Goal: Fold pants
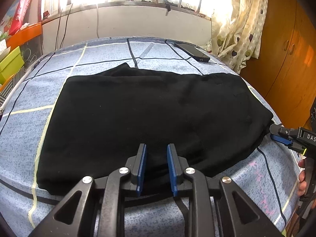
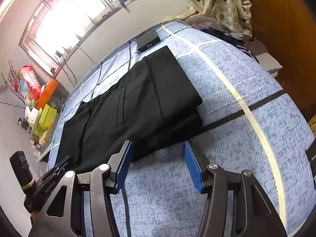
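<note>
Black pants (image 1: 150,114) lie folded into a wide rectangle on the blue checked bedsheet (image 1: 39,90). They also show in the right wrist view (image 2: 138,106), with a folded layer on top at the right end. My left gripper (image 1: 156,150) is open, its blue pads over the near edge of the pants with nothing between them. My right gripper (image 2: 158,148) is open just short of the pants' near right corner, above bare sheet. It also shows in the left wrist view (image 1: 280,136) at the pants' right end.
A black phone (image 1: 192,52) lies on the far right of the bed; it also shows in the right wrist view (image 2: 148,40). A shelf with green boxes (image 1: 9,63) stands left. A curtain (image 1: 241,23) and wooden wardrobe (image 1: 286,49) are right. A wall and window lie beyond.
</note>
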Demonstrator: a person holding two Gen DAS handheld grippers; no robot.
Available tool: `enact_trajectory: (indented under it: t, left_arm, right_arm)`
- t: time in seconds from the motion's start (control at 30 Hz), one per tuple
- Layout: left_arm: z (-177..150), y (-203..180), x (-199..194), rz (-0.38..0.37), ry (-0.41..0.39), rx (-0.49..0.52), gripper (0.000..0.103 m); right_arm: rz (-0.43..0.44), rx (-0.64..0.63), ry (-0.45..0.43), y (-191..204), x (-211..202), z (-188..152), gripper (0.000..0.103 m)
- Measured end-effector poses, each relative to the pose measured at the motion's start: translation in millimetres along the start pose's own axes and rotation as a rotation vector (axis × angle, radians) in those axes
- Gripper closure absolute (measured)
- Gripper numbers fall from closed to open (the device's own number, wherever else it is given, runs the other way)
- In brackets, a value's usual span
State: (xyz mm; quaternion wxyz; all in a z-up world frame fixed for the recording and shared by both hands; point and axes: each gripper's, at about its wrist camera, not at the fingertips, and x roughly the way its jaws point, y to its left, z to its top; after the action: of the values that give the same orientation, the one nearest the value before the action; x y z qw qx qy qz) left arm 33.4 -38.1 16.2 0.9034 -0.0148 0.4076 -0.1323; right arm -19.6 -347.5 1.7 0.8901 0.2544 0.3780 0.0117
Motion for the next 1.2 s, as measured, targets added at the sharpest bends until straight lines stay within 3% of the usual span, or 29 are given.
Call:
enact_trajectory:
  t: [0.23, 0.43, 0.53, 0.8, 0.93, 1.07, 1.2]
  left_arm:
    - [0.1, -0.2, 1.0, -0.004, 0.0, -0.008, 0.079]
    - [-0.1, 1.3, 1.5, -0.01, -0.001, -0.015, 0.079]
    - [-0.1, 3.7, 2.1, -0.021, -0.001, -0.026, 0.079]
    - [-0.5, 8.9, 1.6, -0.042, -0.002, -0.045, 0.079]
    - [-0.7, 9.5, 1.6, -0.04, -0.002, -0.042, 0.079]
    - [-1.0, 9.9, 1.5, -0.042, -0.002, -0.045, 0.079]
    - [-0.9, 9.7, 1.7, -0.04, -0.003, -0.043, 0.079]
  right_arm:
    - [0.033, 0.073, -0.032, -8.6, 9.4, 16.4, 0.048]
    - [0.079, 0.202, -0.055, -18.4, -0.6, 3.3, 0.049]
    - [0.057, 0.166, -0.032, -12.3, -0.4, 4.8, 0.048]
    - [-0.09, 0.097, -0.123, -8.7, 9.8, 21.2, 0.048]
    - [-0.022, 0.164, -0.14, -13.1, 6.9, 17.3, 0.046]
    - [0.135, 0.247, -0.106, -17.0, 11.1, 13.1, 0.046]
    - [0.124, 0.23, -0.11, -12.6, 23.1, 27.2, 0.046]
